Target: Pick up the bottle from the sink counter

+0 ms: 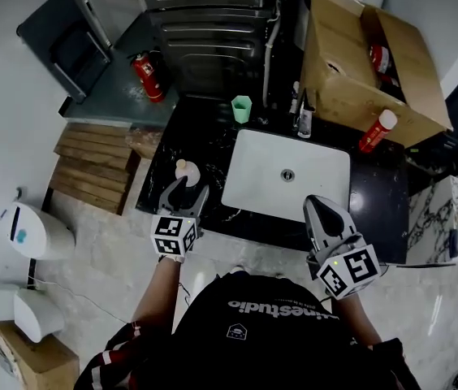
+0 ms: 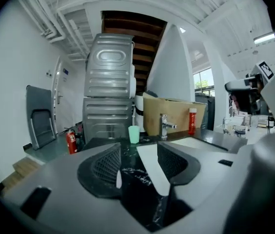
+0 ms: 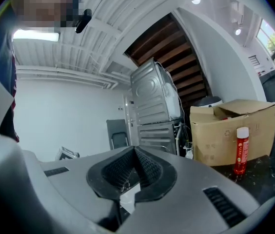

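Just left of the white rectangular sink (image 1: 249, 177), on the black marbled counter (image 1: 200, 132), stands what I take to be the small pale round-topped bottle (image 1: 185, 170), though its shape is unclear from above. The left gripper (image 1: 186, 190) hangs just short of it, jaws spread wide and pinching nothing. Closing too soon would likely clip only its near side and knock it towards the counter edge away from the sink. The right gripper (image 1: 317, 205), jaws pressed together and empty, is at the sink's front. Behind the sink are a green plastic cup (image 1: 242, 109) and a chrome tap (image 1: 304, 114). Off its far right corner, a red bottle with a white cap (image 1: 377, 130) stands by a brown cardboard box (image 1: 351, 80). None of these blocks the approach.
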### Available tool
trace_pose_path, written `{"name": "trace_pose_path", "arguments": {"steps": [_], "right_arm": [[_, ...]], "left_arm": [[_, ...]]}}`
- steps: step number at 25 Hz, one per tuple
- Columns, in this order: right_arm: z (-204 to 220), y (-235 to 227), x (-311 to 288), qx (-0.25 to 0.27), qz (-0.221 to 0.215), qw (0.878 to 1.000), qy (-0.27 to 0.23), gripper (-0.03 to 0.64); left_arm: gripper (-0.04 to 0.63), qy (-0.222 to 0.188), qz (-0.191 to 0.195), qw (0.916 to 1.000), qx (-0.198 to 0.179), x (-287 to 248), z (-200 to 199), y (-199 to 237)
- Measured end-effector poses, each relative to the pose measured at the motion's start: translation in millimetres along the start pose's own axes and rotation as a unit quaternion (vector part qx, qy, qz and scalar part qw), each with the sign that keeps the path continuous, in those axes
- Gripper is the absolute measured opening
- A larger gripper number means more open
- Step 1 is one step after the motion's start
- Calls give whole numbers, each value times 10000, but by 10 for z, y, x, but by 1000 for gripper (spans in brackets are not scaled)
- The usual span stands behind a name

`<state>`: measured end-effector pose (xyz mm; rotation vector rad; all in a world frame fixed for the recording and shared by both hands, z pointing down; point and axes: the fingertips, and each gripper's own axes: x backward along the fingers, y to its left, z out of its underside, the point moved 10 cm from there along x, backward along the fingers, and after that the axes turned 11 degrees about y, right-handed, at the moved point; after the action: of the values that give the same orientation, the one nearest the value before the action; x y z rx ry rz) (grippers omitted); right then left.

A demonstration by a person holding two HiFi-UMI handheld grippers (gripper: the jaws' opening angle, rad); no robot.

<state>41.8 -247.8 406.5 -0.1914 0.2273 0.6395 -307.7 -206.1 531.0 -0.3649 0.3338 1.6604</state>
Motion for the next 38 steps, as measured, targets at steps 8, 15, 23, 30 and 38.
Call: {"name": "trace_pose_path", "arguments": {"steps": [8,15,23,30,38], "right_arm": [[-15,187,-303,52,5,9998,186,38],[39,173,-341,-65,274,9991,319,38],[98,151,-290,-165,443,9983,338,38],[179,-6,-210,-220,640,9970,373,38],[113,-306,49,-178,941,9950,271,38]], "left_arm": [[230,285,-736,9967,212,-402,335,658],[230,497,-613,9965,268,-765,389,781],[149,532,-624,9961,322,-831,366,817],[147,476,-240,9986,42,-655,207,621],[147,-580,1117,9895,-704,-184,-581,-259]]}}
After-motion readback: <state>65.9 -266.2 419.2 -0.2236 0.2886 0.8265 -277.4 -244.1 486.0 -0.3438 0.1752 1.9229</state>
